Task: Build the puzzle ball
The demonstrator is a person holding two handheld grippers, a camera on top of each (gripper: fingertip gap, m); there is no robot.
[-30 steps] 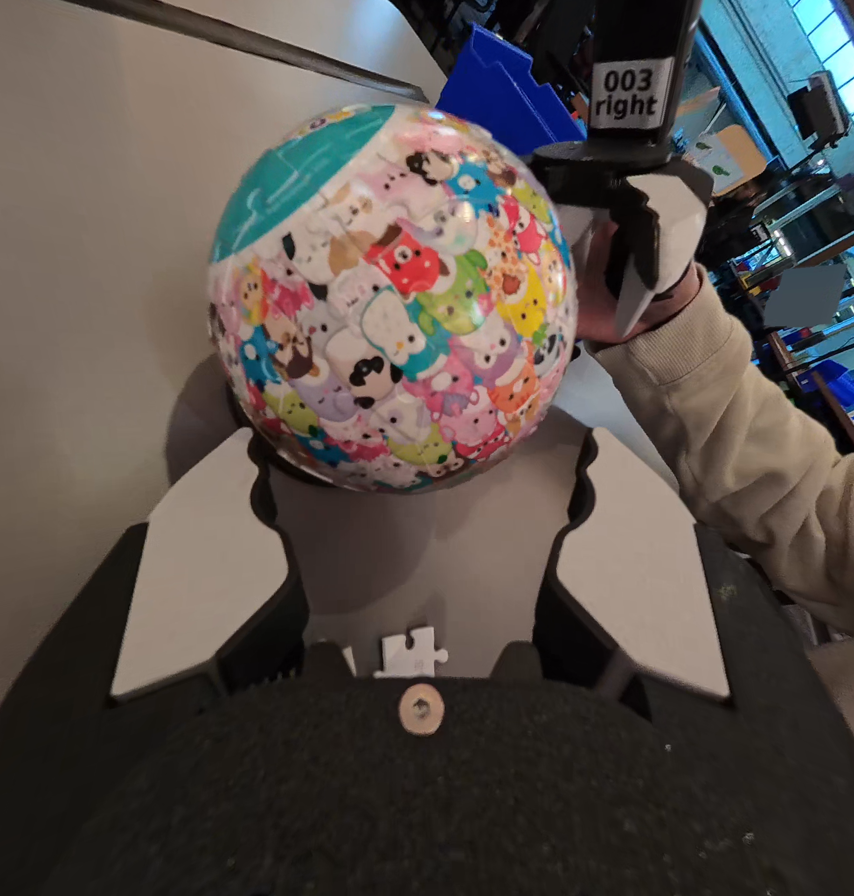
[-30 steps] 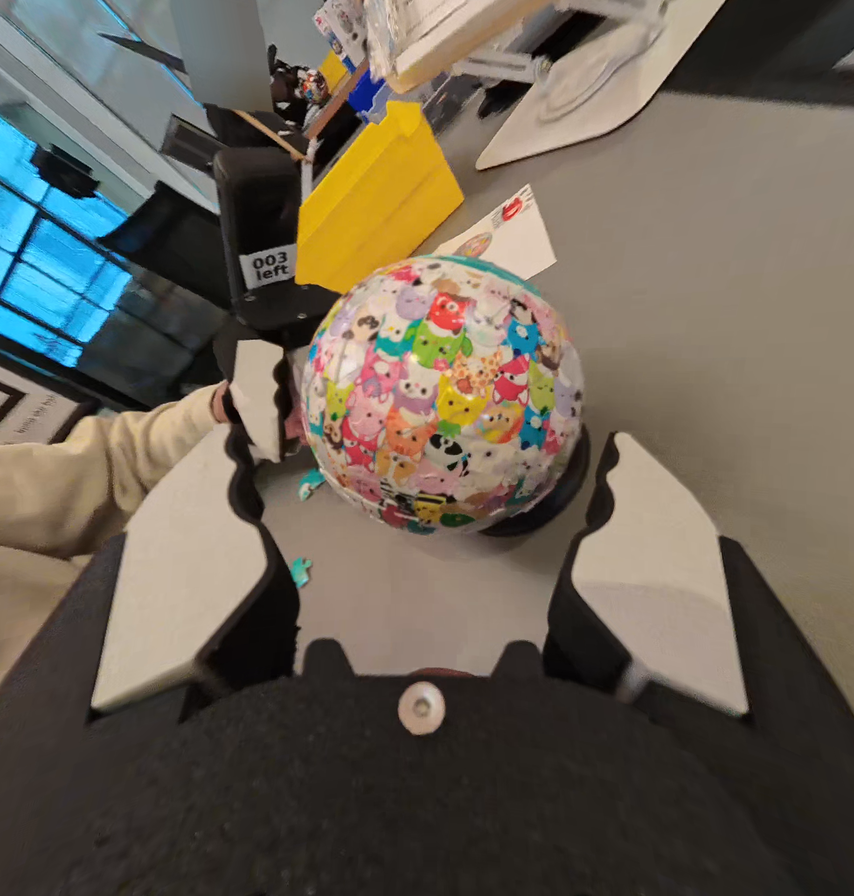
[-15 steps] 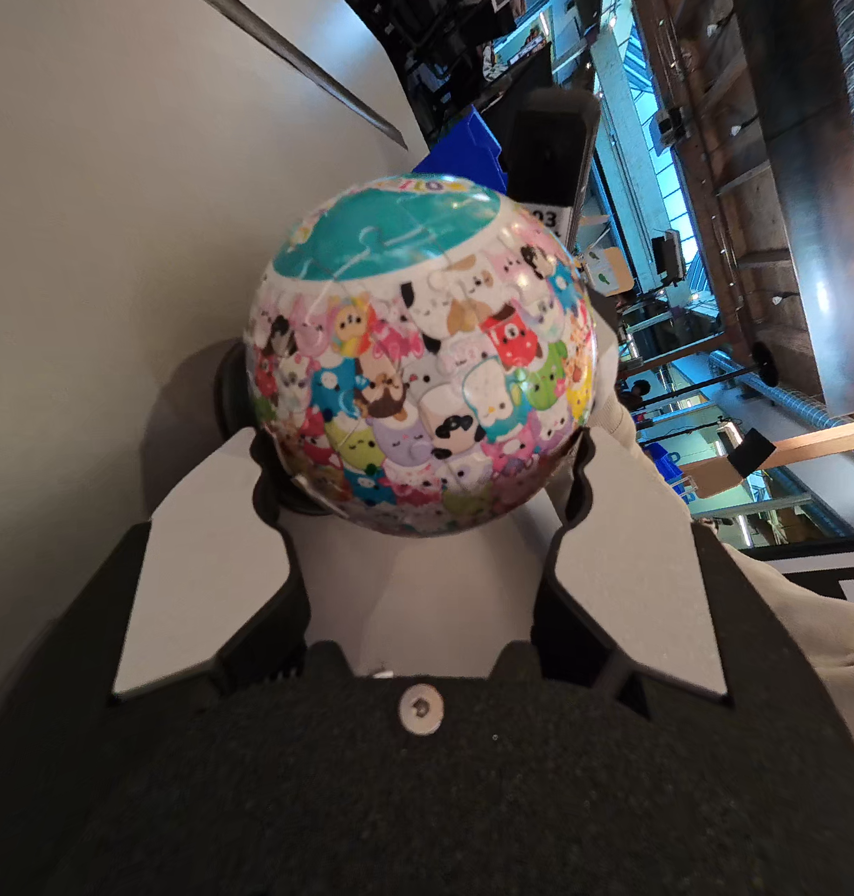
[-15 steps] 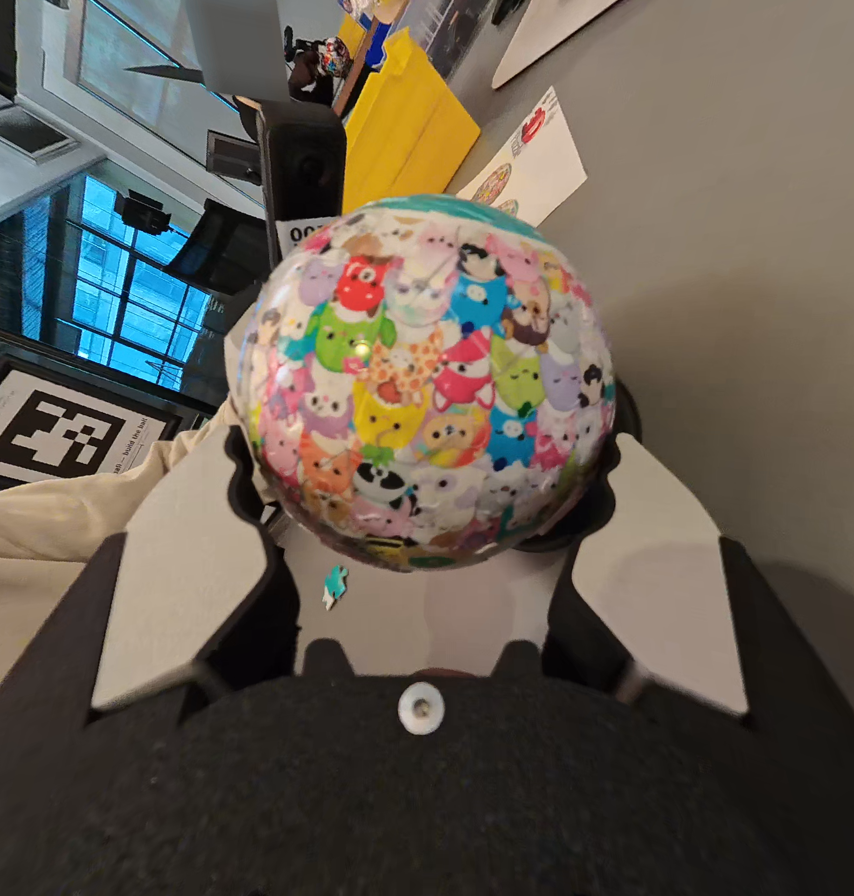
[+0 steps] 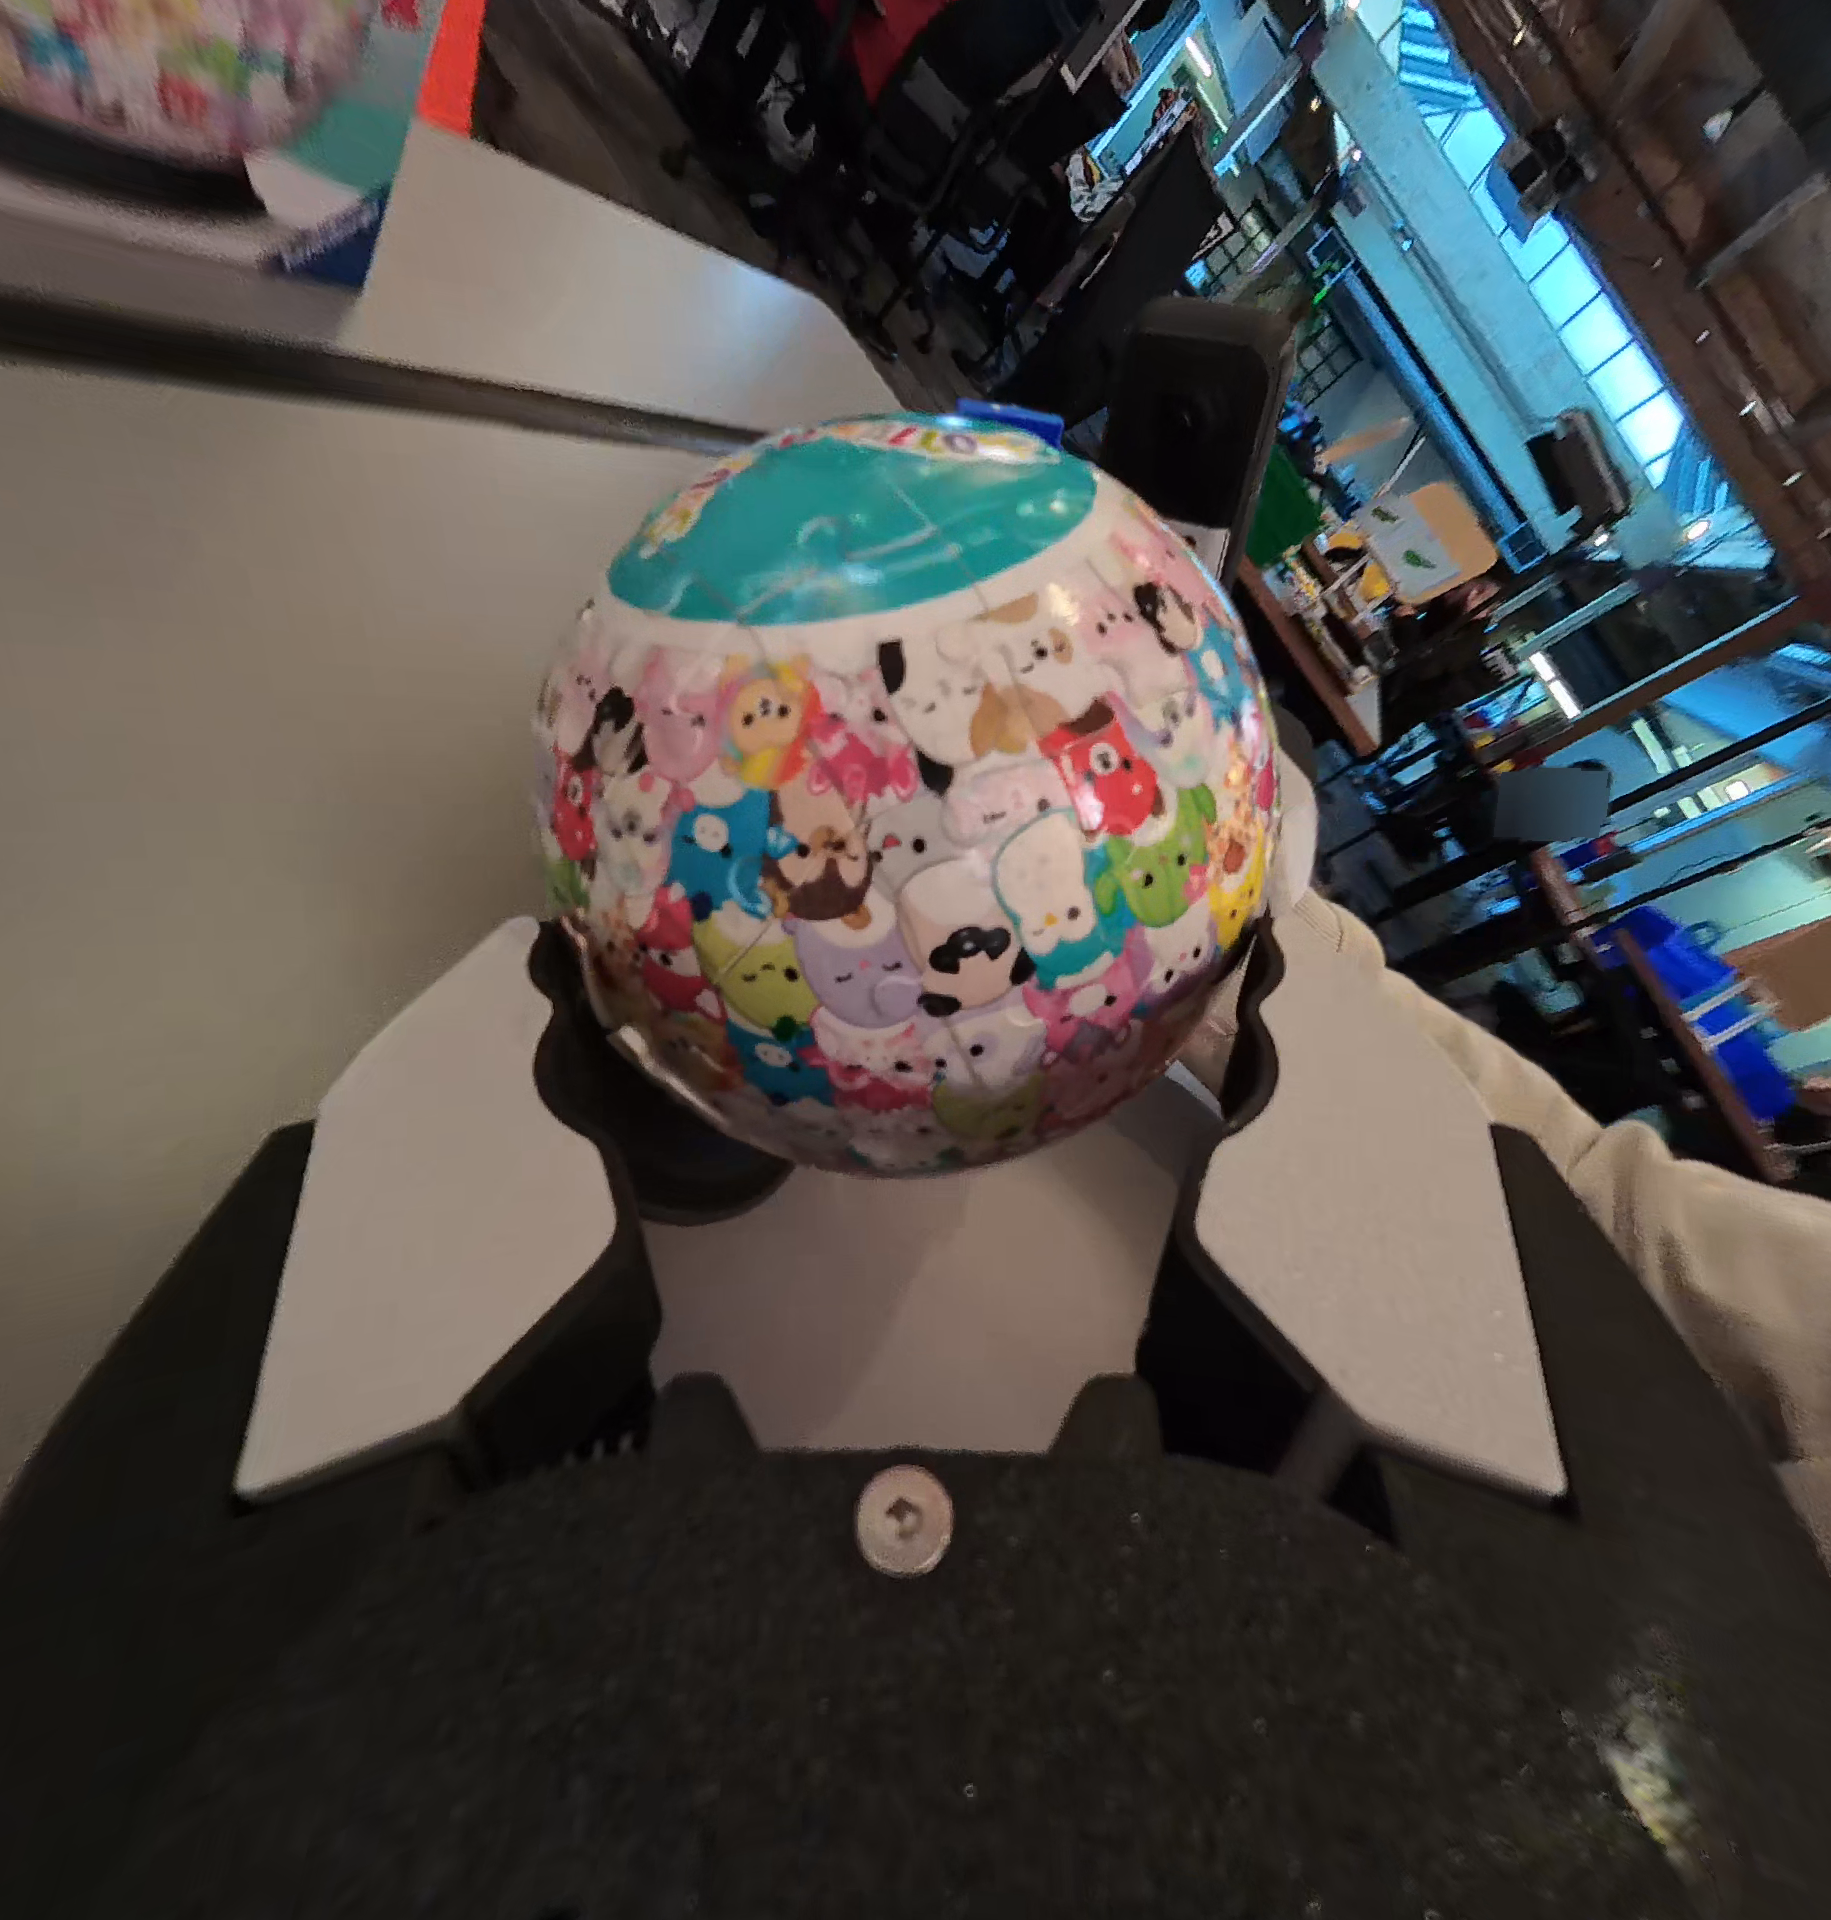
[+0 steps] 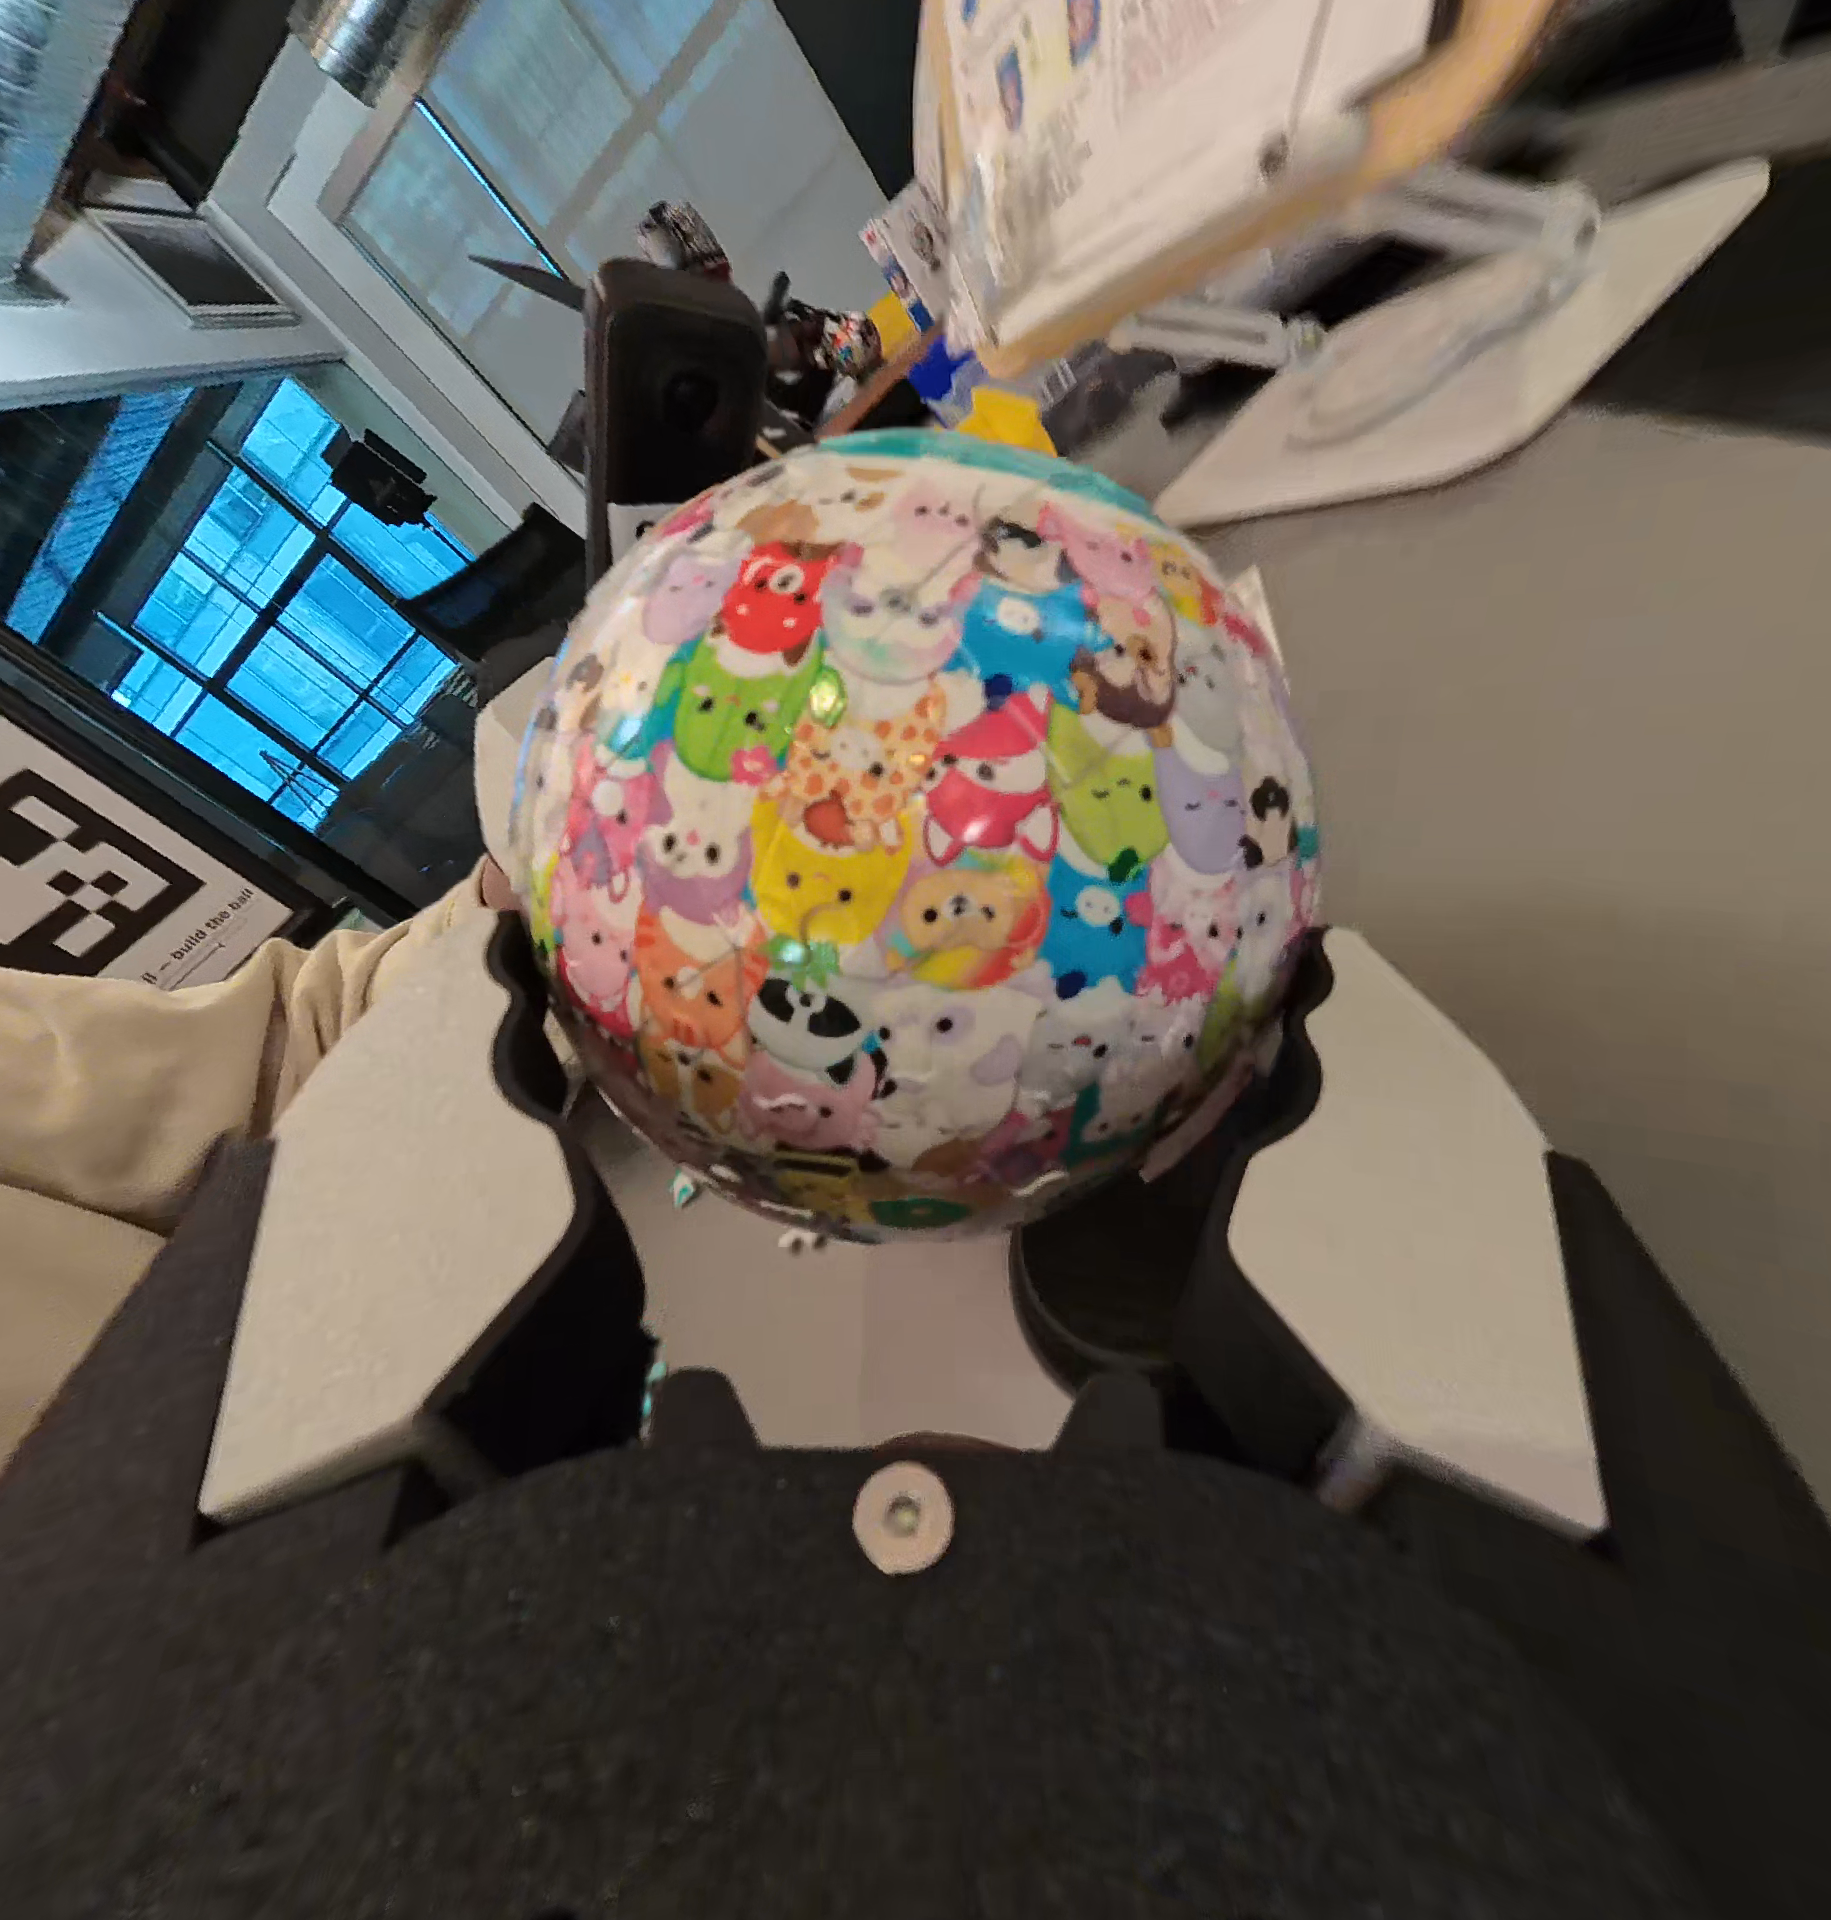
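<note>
Ball: puzzle ball fills centre of both wrist views, teal cap at 12 o'clock, raised off grey bench
Left tool: left tool spread wide, fingers touching ball at 3 and 9 o'clock
Right tool: right tool likewise spread, cradling ball's opposite side
Stand: black stand below, at 5 o'clock

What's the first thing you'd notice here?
The puzzle ball, crowded with bright cartoon animals under a teal cap, fills the middle of both views. The left gripper and the right gripper each reach around it from opposite sides, wide open. Beneath it sits a black stand on the grey table.
</note>
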